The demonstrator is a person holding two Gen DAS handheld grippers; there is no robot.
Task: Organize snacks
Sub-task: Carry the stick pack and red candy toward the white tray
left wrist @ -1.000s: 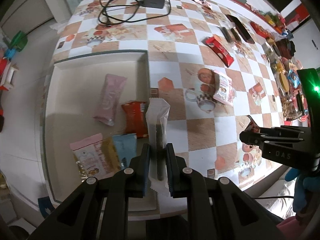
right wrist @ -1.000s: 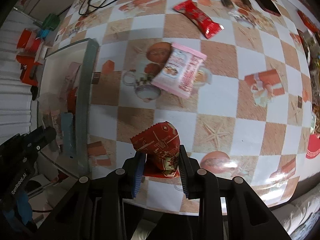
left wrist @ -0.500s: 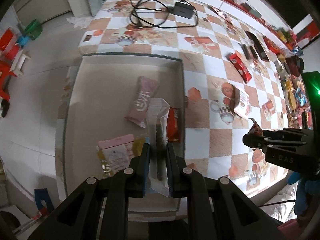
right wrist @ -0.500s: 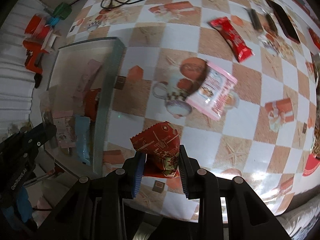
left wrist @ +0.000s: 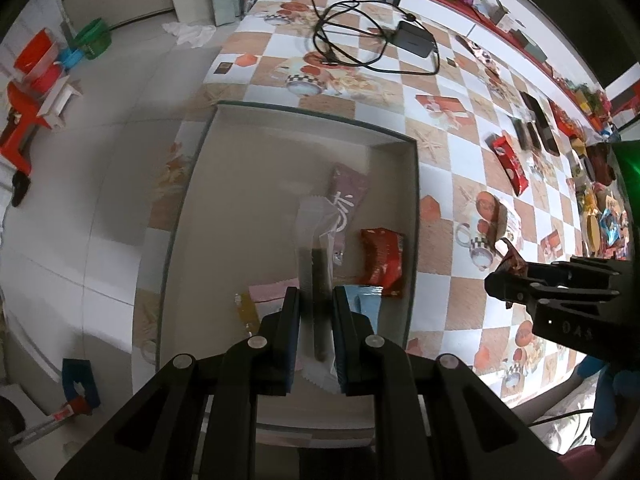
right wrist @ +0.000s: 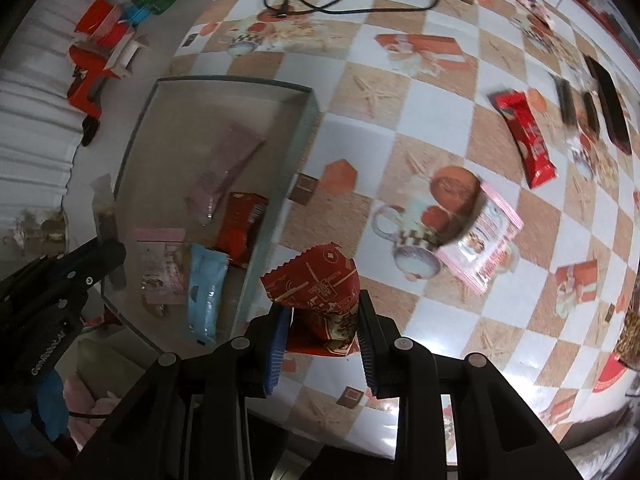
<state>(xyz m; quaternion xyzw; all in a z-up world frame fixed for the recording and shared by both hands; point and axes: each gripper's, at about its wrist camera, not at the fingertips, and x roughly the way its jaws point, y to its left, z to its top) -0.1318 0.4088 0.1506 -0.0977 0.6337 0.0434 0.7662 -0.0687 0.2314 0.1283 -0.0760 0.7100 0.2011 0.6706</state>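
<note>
My left gripper (left wrist: 314, 322) is clamped narrow on a clear wrapper (left wrist: 314, 240) with a dark stick inside, hanging over the shallow box (left wrist: 414, 216). Its long axis runs straight along my fingers, toward 12 o'clock in the left view, free end out over the pink packet (left wrist: 346, 196). To drop it well I'd bring it low and nearly flat over the bare floor at 10 o'clock, then release, so it doesn't stack on the red packet (left wrist: 382, 260) or blue packet (left wrist: 366, 300). My right gripper (right wrist: 322, 332) pinches a red pouch (right wrist: 316, 288) above the table (right wrist: 440, 128), just right of the box wall, crimped end up toward 12. It should wait until the left is clear.
</note>
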